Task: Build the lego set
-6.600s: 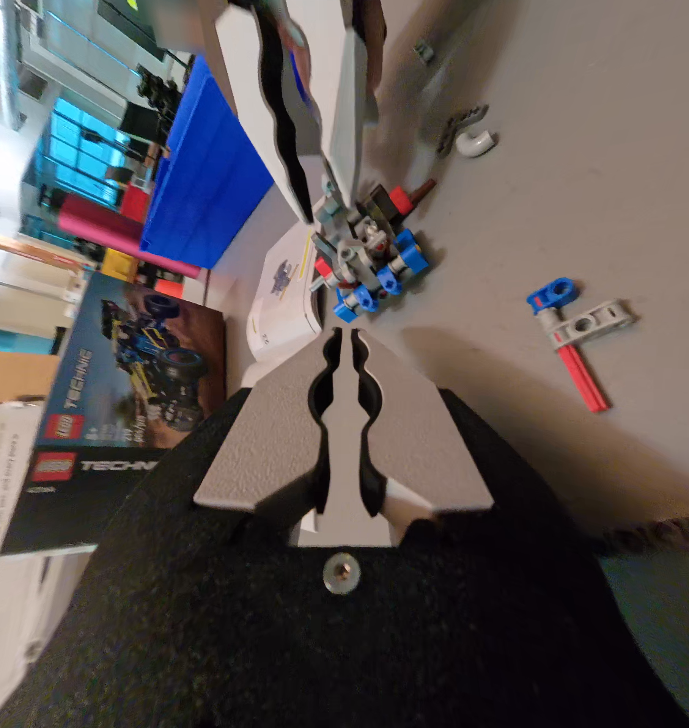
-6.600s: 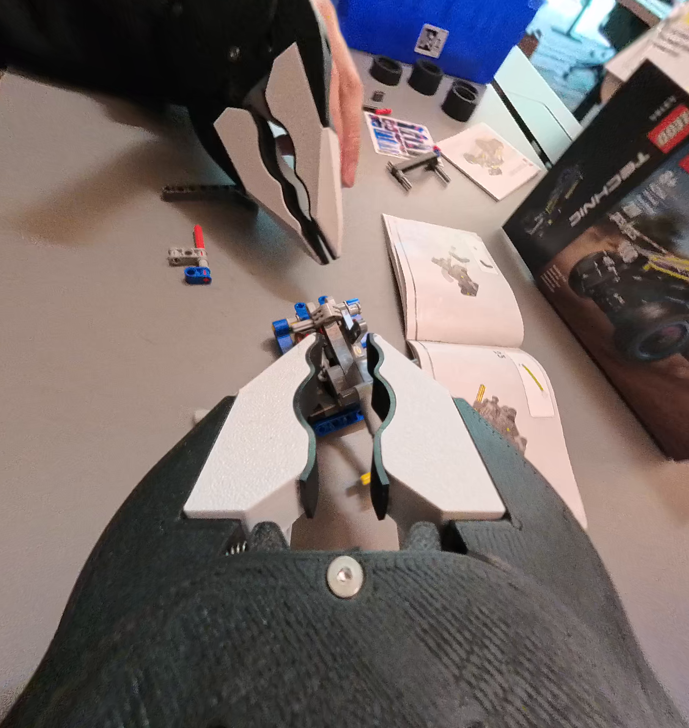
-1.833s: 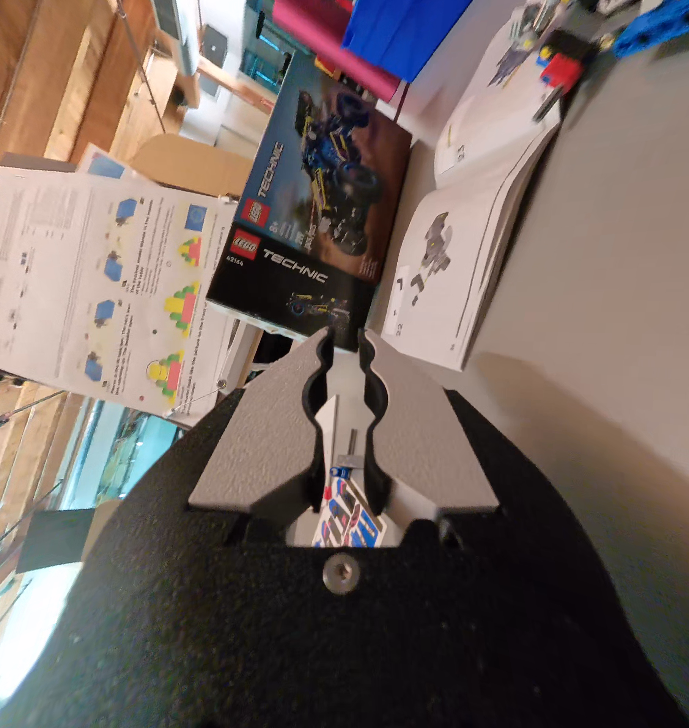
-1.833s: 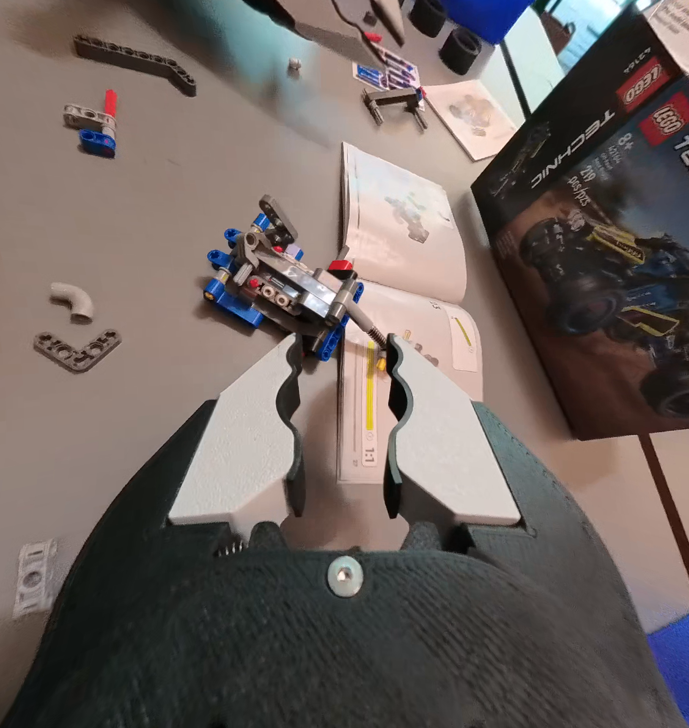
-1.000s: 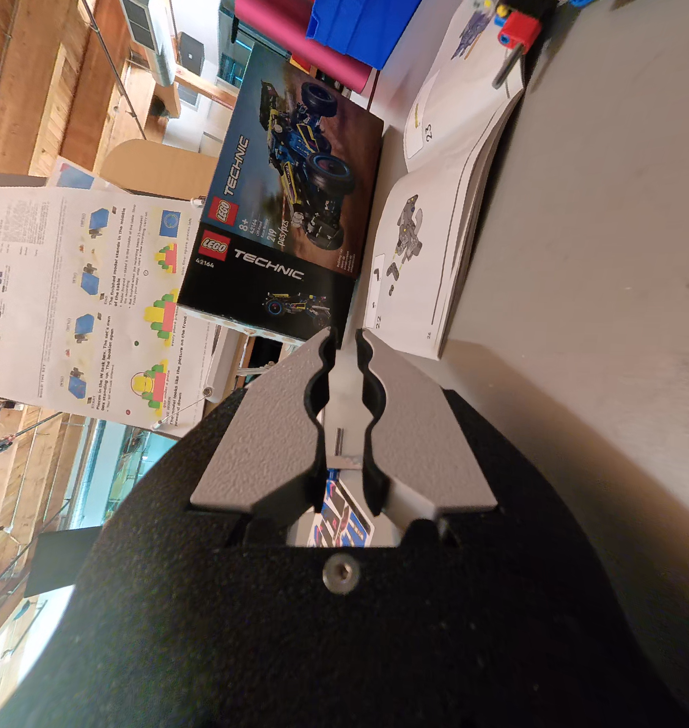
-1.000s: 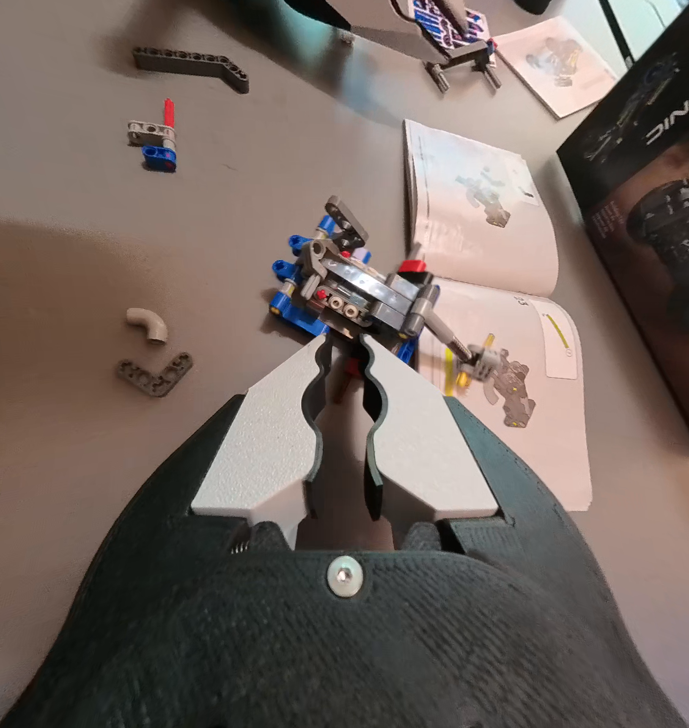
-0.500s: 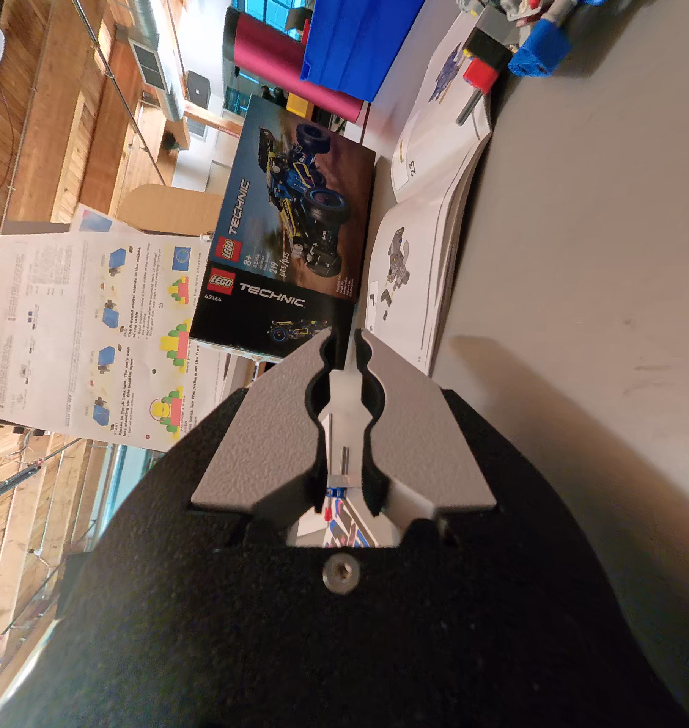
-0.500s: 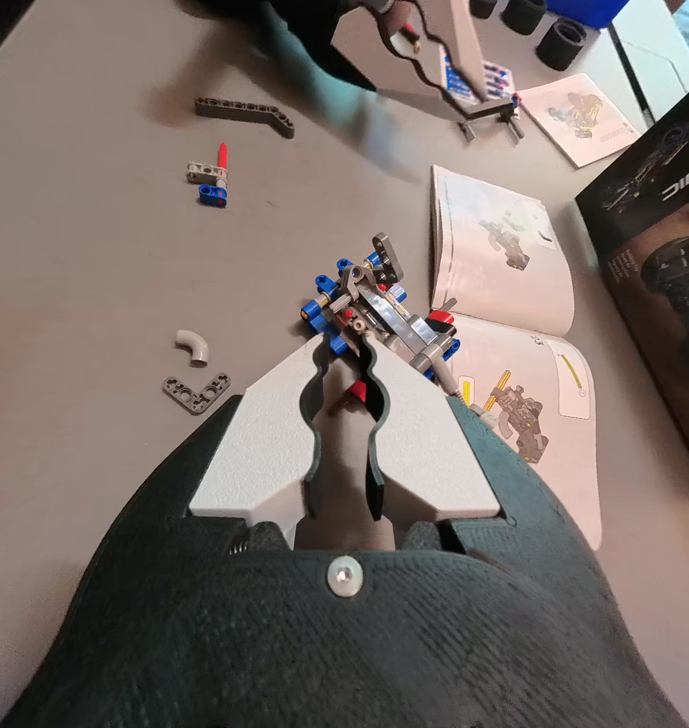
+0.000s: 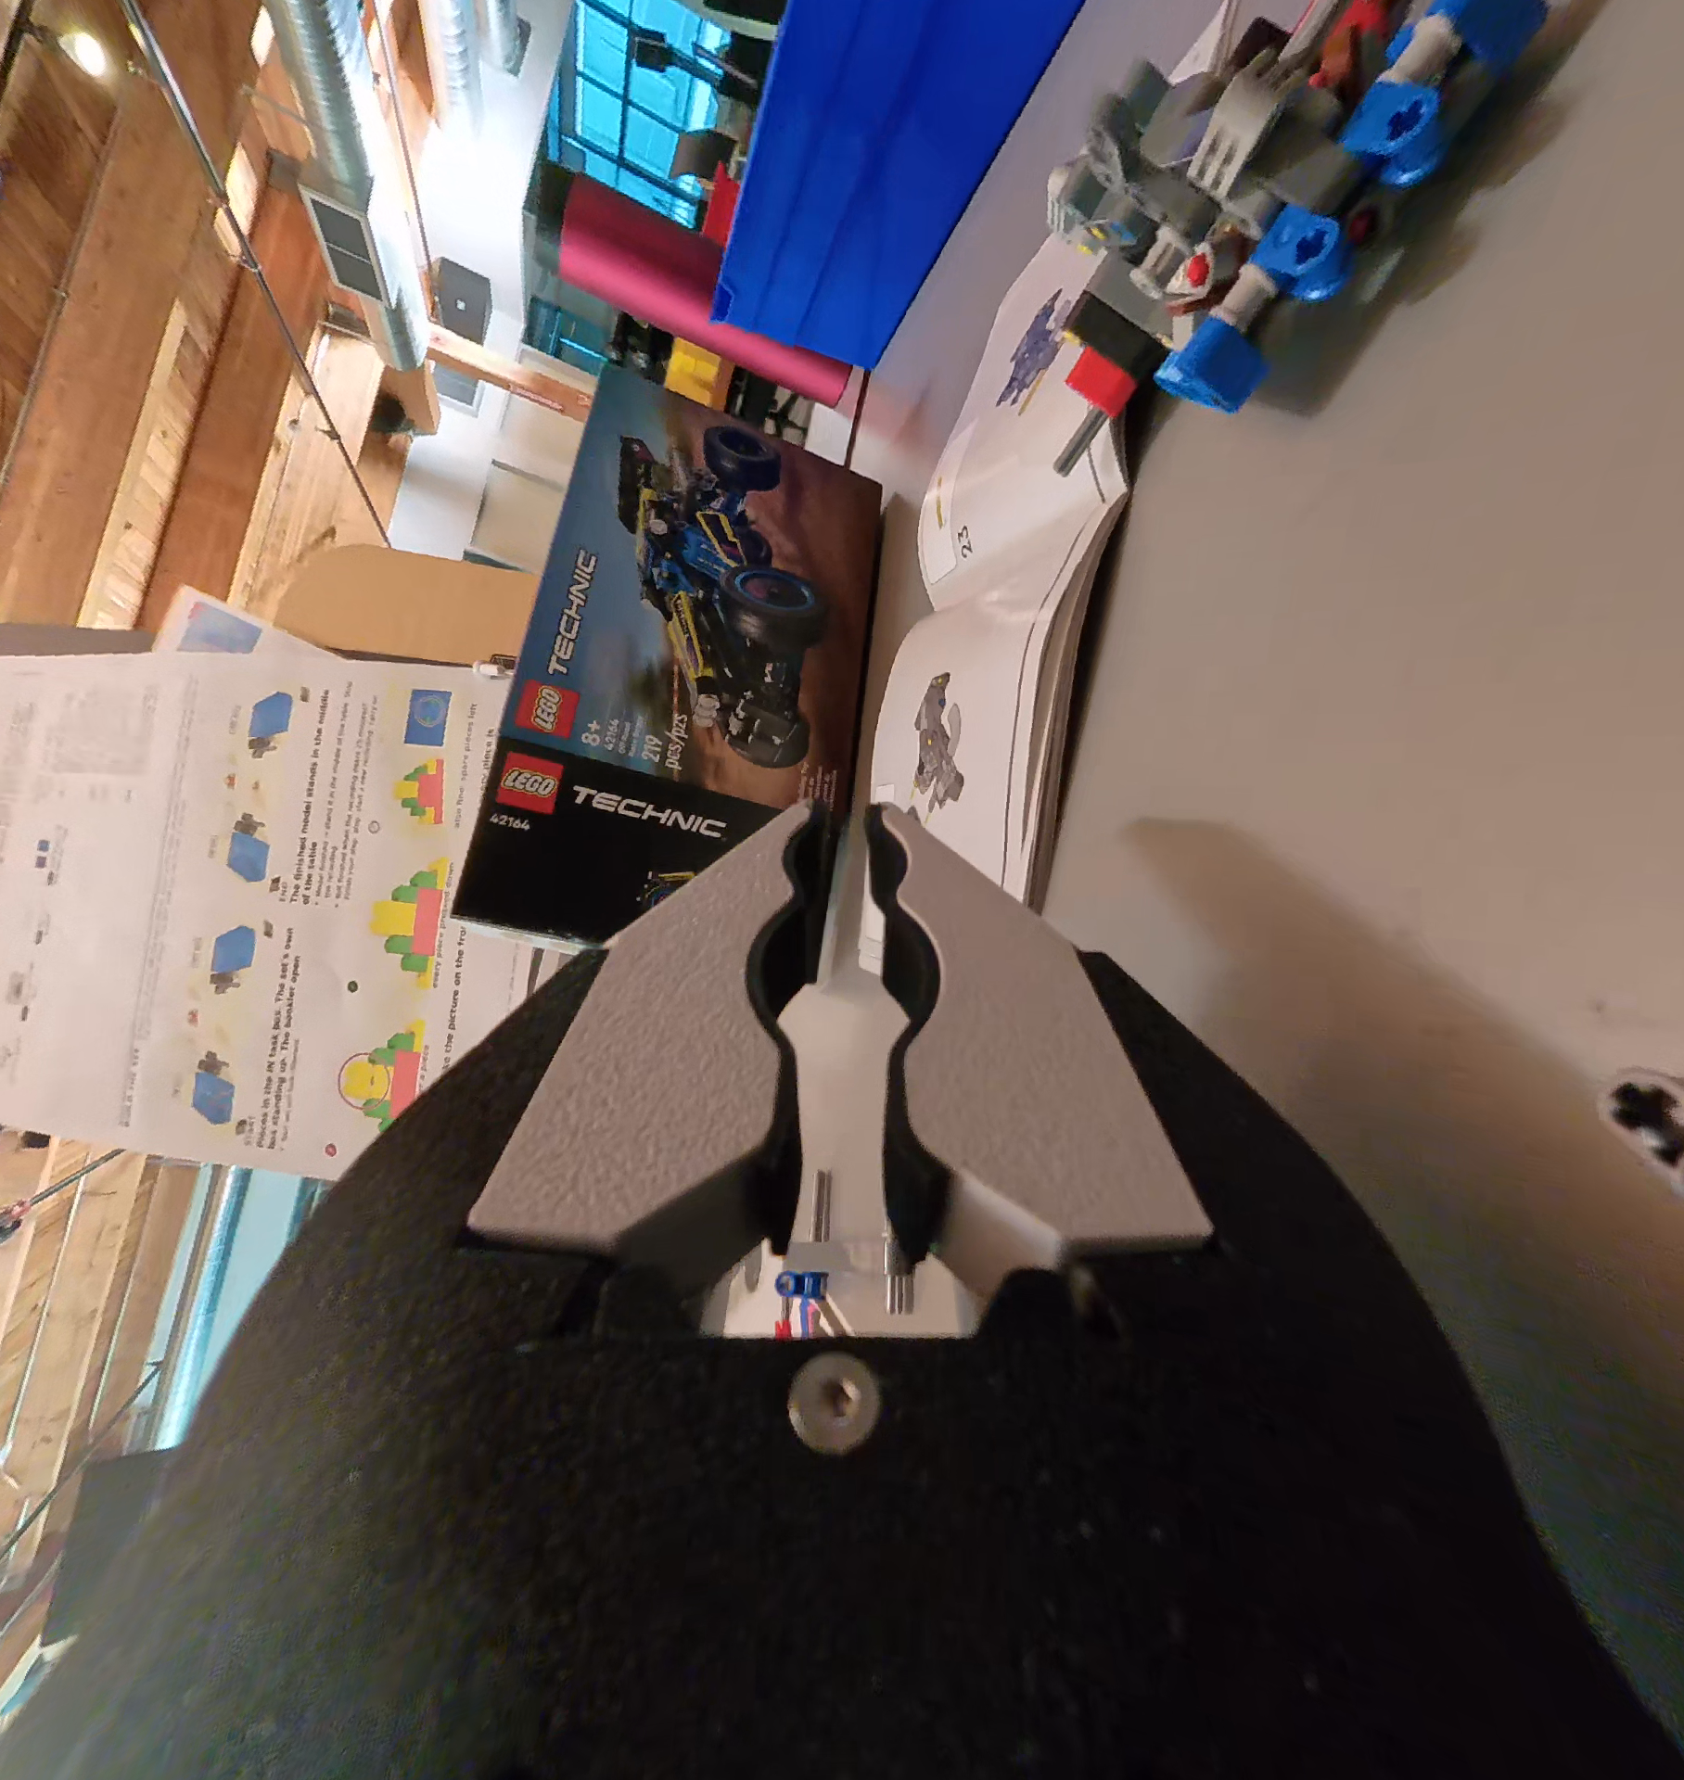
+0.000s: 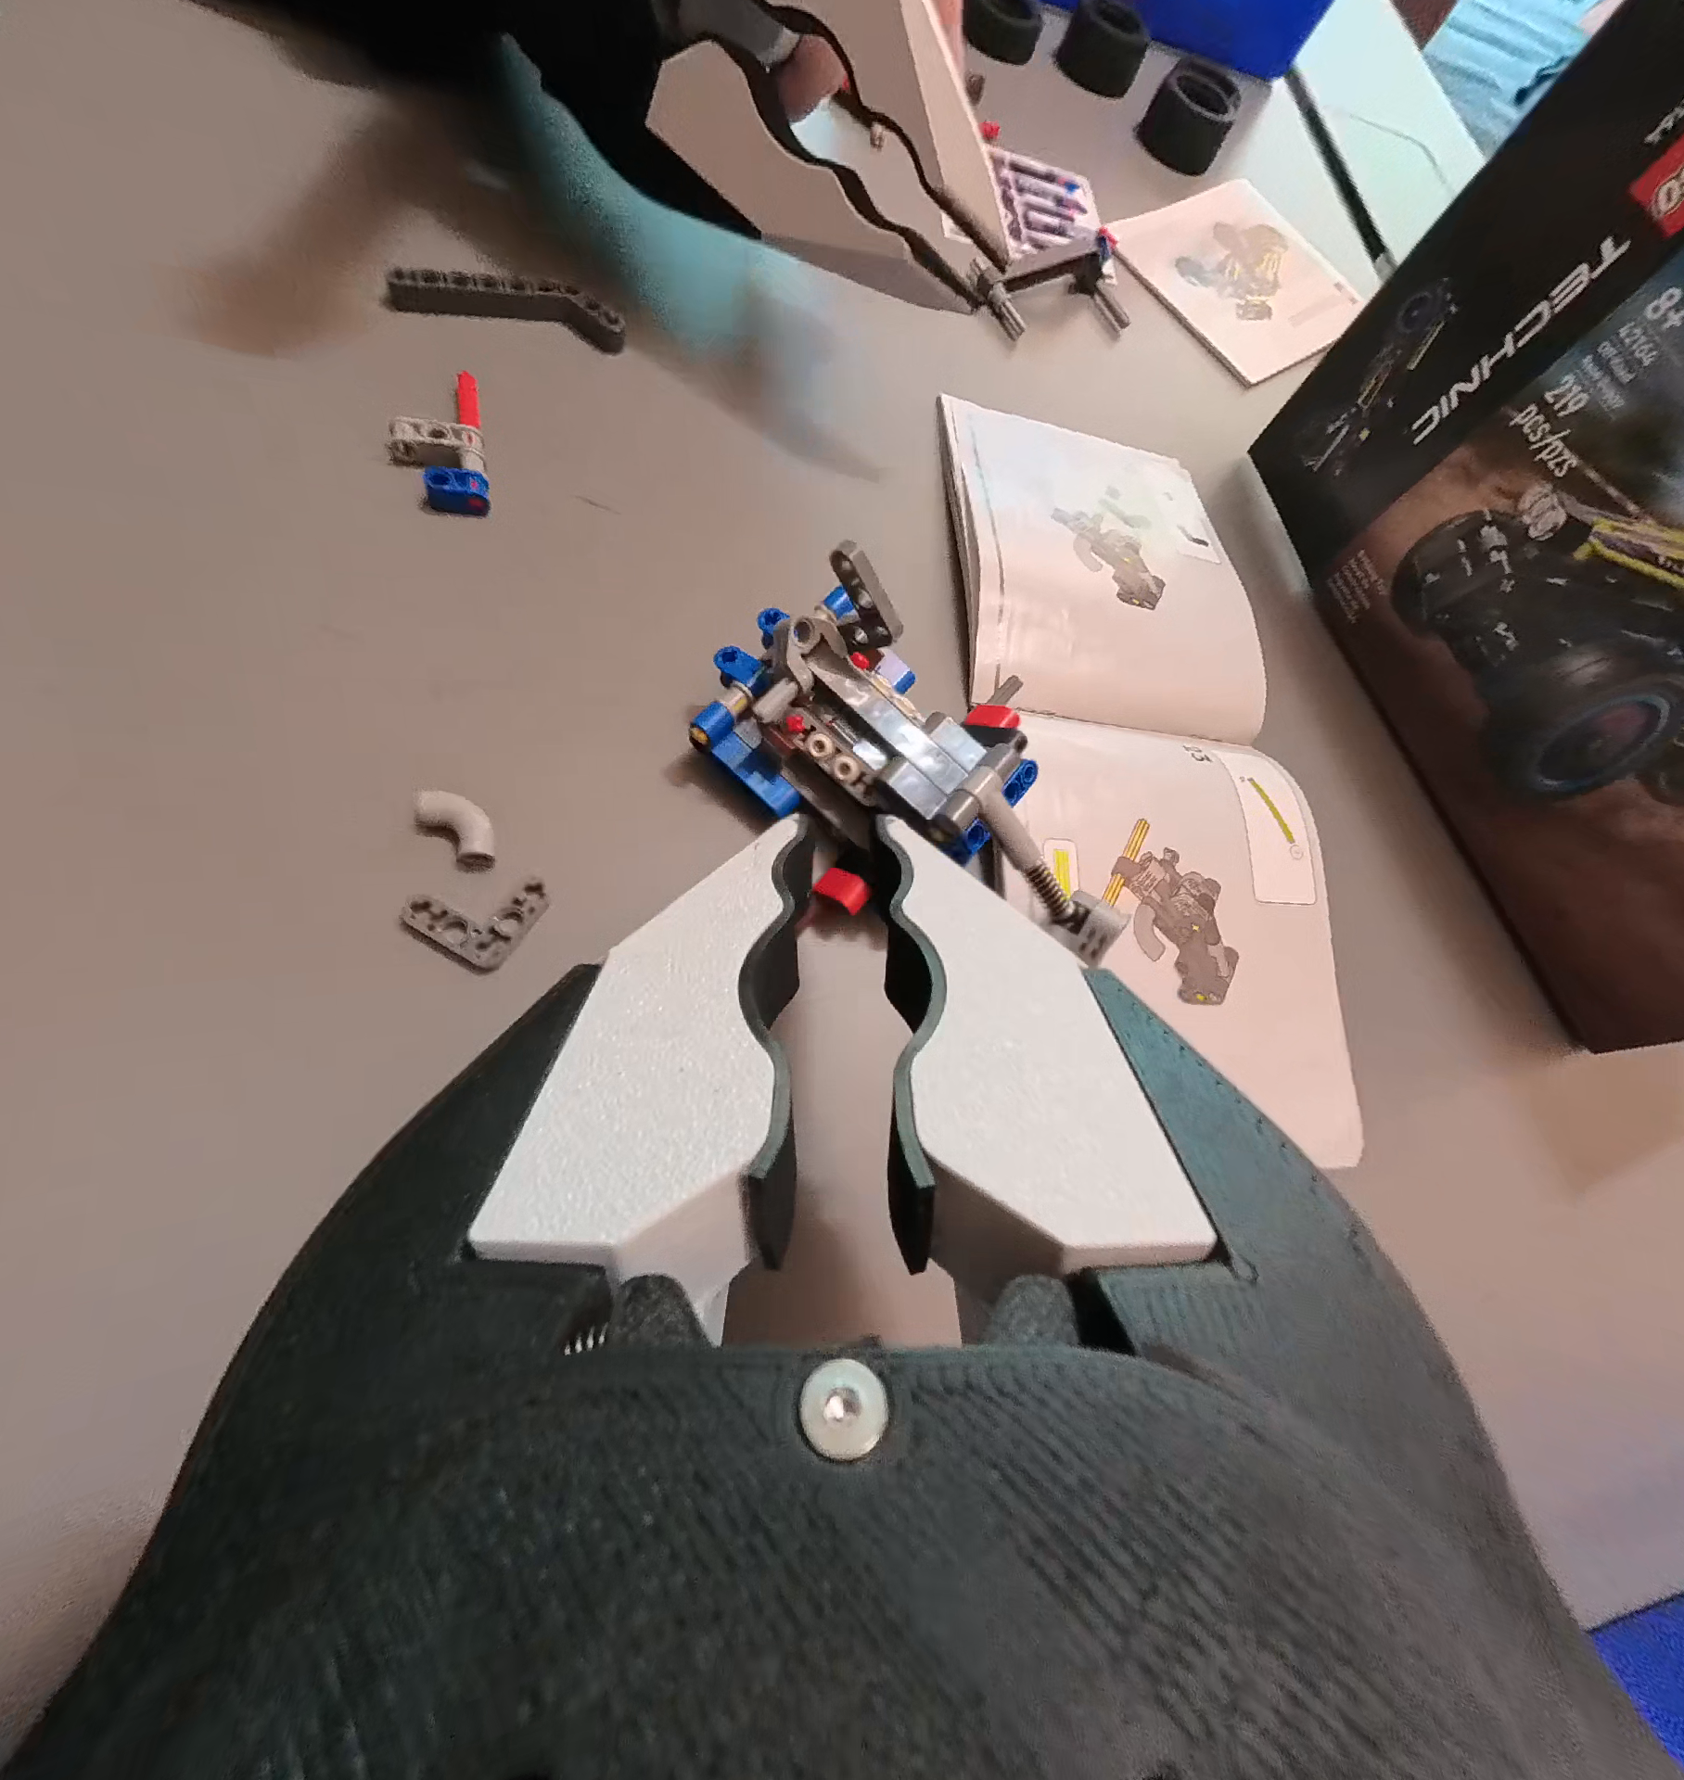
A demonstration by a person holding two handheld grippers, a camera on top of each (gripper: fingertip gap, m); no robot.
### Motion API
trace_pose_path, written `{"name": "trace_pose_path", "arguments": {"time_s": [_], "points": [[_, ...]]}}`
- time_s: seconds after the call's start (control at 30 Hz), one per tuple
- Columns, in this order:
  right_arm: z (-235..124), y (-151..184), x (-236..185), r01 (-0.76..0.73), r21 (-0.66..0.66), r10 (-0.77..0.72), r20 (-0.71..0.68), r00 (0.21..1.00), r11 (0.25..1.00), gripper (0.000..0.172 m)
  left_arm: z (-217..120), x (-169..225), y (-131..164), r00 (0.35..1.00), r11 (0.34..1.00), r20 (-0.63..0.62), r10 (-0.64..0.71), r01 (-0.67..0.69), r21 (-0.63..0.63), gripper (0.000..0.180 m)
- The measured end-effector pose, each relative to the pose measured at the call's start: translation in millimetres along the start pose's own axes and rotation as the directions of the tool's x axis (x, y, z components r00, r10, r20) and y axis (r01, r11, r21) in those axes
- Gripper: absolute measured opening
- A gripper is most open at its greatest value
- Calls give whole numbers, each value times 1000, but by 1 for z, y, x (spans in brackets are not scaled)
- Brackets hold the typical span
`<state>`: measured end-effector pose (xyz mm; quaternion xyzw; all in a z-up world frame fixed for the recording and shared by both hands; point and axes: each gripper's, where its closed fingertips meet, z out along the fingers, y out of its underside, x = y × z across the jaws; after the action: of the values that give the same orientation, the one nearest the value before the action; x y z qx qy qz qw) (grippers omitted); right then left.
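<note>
The brick model (image 10: 867,732) has swung round since a second ago and sits half on the open instruction booklet (image 10: 1156,674). The right gripper (image 10: 843,848) has closed in on the model's near end, fingers a little apart around a red piece (image 10: 838,891) (can't tell if they pinch it). The left gripper (image 9: 846,819) is narrowly open and bare, aimed at the set's box (image 9: 684,693); beyond it, the blue bin (image 9: 848,154) shows only its wall.
</note>
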<state>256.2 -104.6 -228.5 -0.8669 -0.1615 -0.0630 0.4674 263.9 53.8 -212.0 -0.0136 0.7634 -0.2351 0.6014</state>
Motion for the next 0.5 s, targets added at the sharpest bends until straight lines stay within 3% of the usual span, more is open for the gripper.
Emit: {"name": "trace_pose_path", "arguments": {"time_s": [0.03, 0.13, 0.3, 0.5], "points": [[-2, -3, -4, -5, 19, 5, -6, 1000, 1000, 9, 0, 1, -1, 1000, 1000, -14, -3, 3, -2, 4], [-12, -6, -19, -42, 29, 42, -11, 999, 999, 10, -2, 2, -10, 997, 999, -59, -48, 49, 15, 4], [-27, 4, -55, -55, -103, 49, -58, 997, 993, 16, -8, 3, -30, 985, 993, -141, -102, 110, 53, 3], [-24, 17, -86, -57, -211, 35, -106, 994, 976, 20, -29, 21, -84, 933, 972, -334, -138, 193, 137, 4]]}}
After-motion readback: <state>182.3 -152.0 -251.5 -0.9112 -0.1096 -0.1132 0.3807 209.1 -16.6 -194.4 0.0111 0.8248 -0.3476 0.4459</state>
